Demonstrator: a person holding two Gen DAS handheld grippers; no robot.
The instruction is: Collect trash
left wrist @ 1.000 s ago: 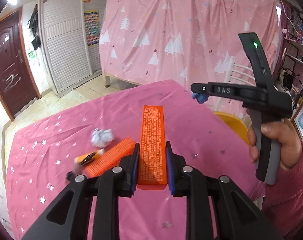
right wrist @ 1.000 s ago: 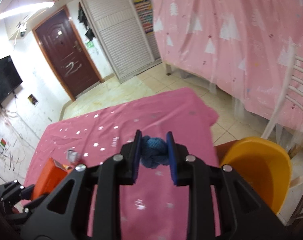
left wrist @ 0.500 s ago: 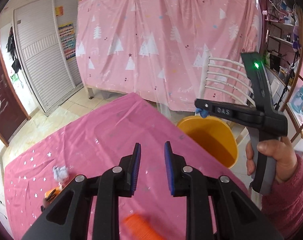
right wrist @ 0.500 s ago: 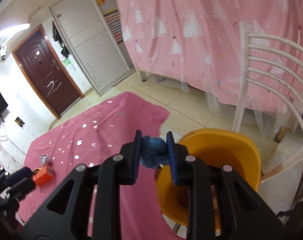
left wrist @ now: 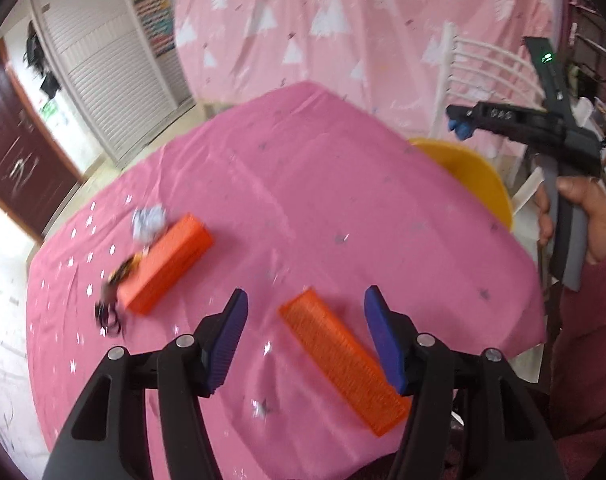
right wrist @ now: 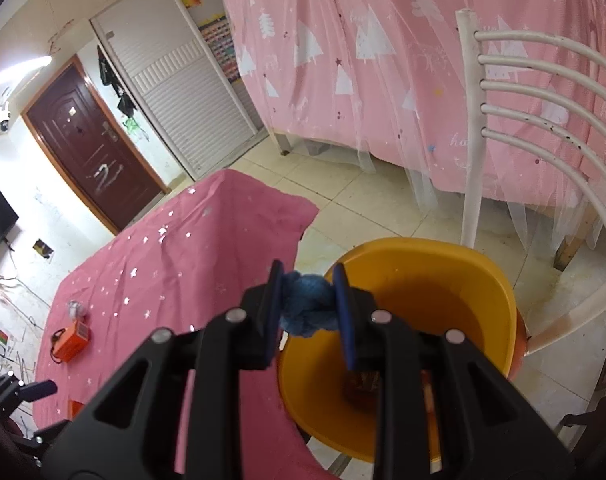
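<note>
Right gripper [right wrist: 307,308] clamps a blue wad [right wrist: 307,310] above the yellow bin's [right wrist: 499,292] near rim; dark items at the bin's bottom are unclear. Left gripper [left wrist: 305,336], jaws opening, straddles without touching an orange box [left wrist: 343,360] well short of the bin.

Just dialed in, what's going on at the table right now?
A person is clearing trash off a pink tablecloth with two handheld grippers. The right gripper is clamped on a blue wad above the orange bin, not yet dropped. The left gripper is opening, its jaws straddling an orange box that lies on the cloth untouched. A second orange box, a crumpled paper ball and a dark scrap are still out.
</note>
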